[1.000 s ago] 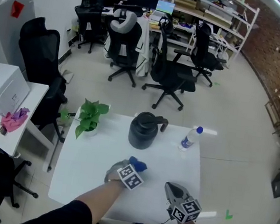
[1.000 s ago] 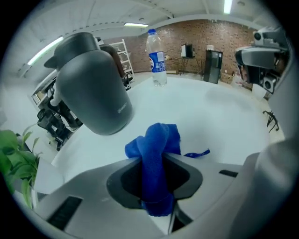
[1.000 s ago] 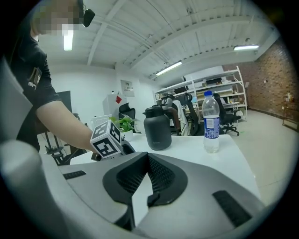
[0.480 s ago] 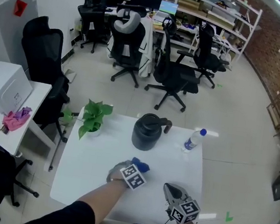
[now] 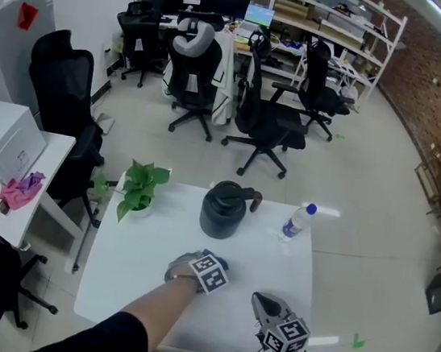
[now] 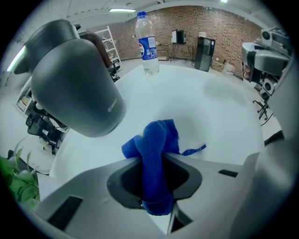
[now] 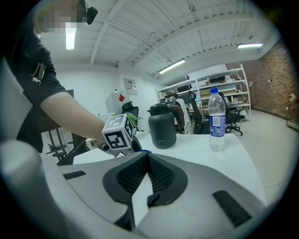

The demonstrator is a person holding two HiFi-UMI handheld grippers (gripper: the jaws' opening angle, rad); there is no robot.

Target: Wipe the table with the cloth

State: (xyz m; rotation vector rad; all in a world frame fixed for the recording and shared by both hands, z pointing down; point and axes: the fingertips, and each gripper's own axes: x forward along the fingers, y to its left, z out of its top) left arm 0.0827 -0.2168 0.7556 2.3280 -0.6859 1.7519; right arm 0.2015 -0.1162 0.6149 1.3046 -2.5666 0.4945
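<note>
The left gripper (image 6: 153, 161) is clenching the blue cloth (image 6: 159, 137): its jaws are pressing on a folded strip of the fabric that is running up the middle between them. The rest of the cloth is bunching out just past the jaw tips, resting on the white table (image 6: 210, 107) directly ahead of the tool. The cloth is looking deep blue and crumpled into a thick upright fold, with a thin loose thread trailing off to the right of the jaws. A dark grey jug (image 6: 70, 79) is standing close ahead and to the left of the tips, and a clear water bottle (image 6: 147, 44) is standing well beyond them. The right gripper (image 7: 147, 154) is hovering apart from the cloth with its jaws closed together on nothing.
</note>
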